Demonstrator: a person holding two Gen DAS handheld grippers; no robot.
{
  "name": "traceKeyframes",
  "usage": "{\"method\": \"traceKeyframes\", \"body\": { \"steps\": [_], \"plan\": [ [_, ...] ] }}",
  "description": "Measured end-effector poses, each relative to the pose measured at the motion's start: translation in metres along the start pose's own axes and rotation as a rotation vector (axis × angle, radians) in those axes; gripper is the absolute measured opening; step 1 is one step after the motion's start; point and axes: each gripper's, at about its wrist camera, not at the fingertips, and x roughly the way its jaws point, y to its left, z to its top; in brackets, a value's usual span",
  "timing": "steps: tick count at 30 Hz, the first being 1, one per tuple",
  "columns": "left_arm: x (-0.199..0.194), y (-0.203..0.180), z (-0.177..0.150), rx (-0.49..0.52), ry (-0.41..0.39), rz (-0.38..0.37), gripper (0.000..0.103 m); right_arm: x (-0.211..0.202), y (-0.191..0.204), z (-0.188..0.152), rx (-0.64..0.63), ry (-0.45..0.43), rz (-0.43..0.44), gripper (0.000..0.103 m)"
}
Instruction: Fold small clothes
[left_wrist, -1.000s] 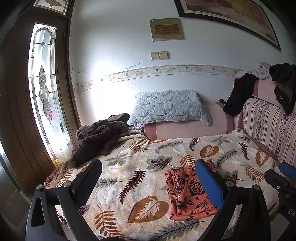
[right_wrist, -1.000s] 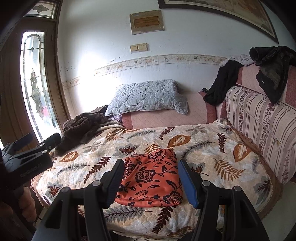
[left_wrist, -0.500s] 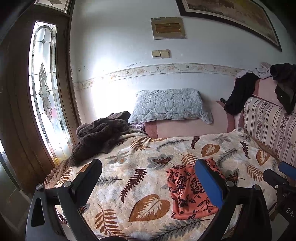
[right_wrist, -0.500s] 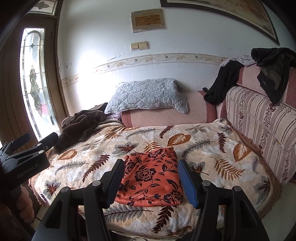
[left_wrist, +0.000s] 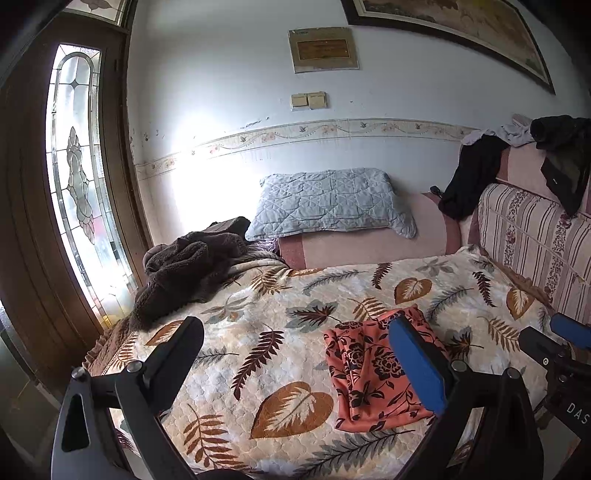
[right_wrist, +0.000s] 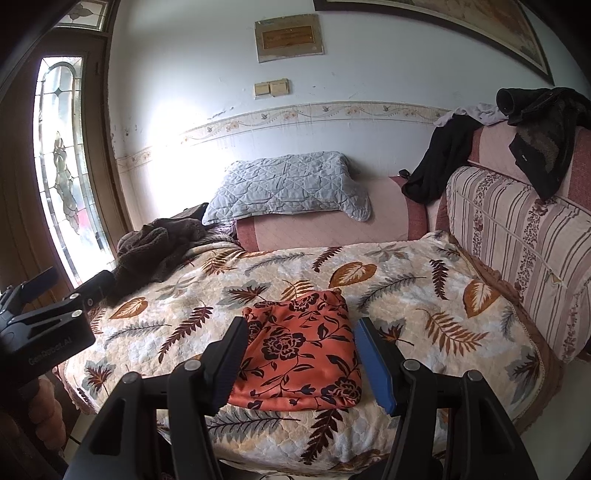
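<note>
Right wrist view looked down at a bed with a leaf blanket (right_wrist: 424, 295). An orange flowered cloth (right_wrist: 299, 354) lay folded flat on the blanket, near the front edge of the bed. The right gripper (right_wrist: 299, 363) hung above the near edge of the bed, in front of the cloth. Its two fingers were spread apart and held nothing. The cloth showed in the gap between them, but the fingers did not touch it.

On the left side of that view was the left gripper (right_wrist: 48, 310), with a hand (right_wrist: 42, 406) under it.

From the left wrist view, the left gripper (left_wrist: 295, 354) was spread wide and empty too. The orange cloth (left_wrist: 373, 373) lay partly behind its blue finger (left_wrist: 417, 365).

A brown fuzzy pile (left_wrist: 184, 273) sat at the far left corner of the bed. A grey pillow (left_wrist: 328, 205) leaned against the wall. Dark clothes (right_wrist: 546, 125) hung over the striped sofa back (right_wrist: 517, 243).
</note>
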Motion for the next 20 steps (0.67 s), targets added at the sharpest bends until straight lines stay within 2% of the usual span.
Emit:
{"method": "traceKeyframes", "body": {
  "steps": [13,15,18,20],
  "plan": [
    [0.026,-0.005,-0.002,0.0,0.04,-0.013,0.1,0.031,-0.003,0.004,-0.005,0.038,-0.012,0.064],
    [0.033,-0.005,0.0,-0.008,0.05,-0.026,0.1,0.039,-0.003,0.01,-0.012,0.038,-0.014,0.064],
    [0.046,-0.002,0.003,-0.031,0.059,-0.085,0.1,0.058,-0.008,0.02,-0.015,0.047,-0.001,0.064],
    [0.063,0.006,0.008,-0.063,0.06,-0.079,0.1,0.079,-0.021,0.027,-0.001,0.071,-0.003,0.064]
  ]
}}
